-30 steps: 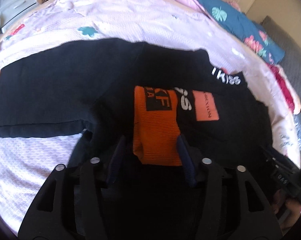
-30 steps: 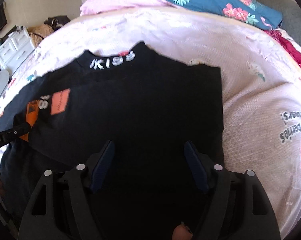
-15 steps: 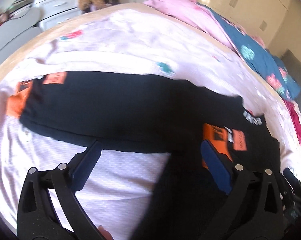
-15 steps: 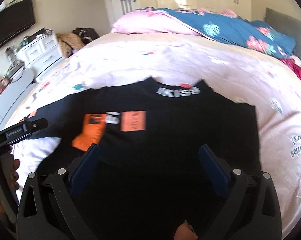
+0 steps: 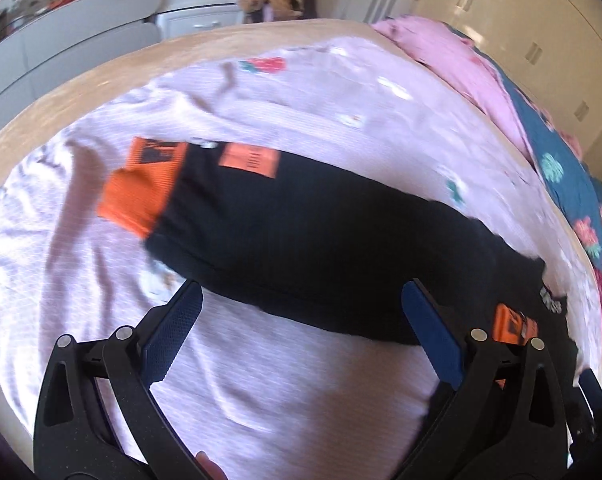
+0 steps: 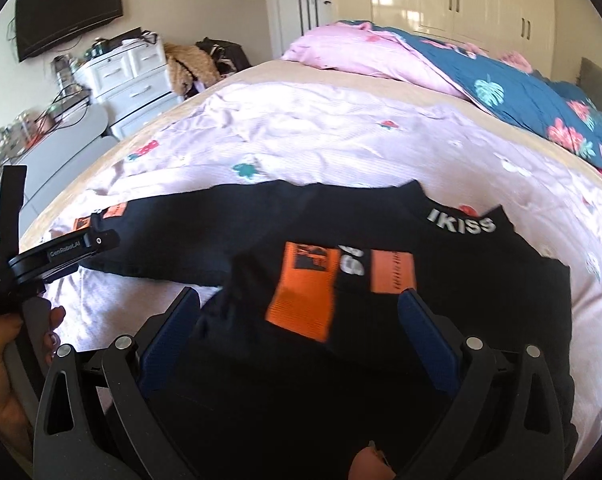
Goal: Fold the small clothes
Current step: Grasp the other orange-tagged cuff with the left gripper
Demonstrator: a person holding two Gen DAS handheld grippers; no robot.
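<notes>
A black top with orange cuffs lies flat on the pink bedspread of a bed, one sleeve folded across its chest and the other sleeve stretched out to the side. Both the left gripper and the right gripper hover above it with jaws spread wide, having just opened, holding nothing. The knit looks light, soft and limp, likely to sag and crease, so the outstretched sleeve's orange cuff seems the natural place to pinch.
</notes>
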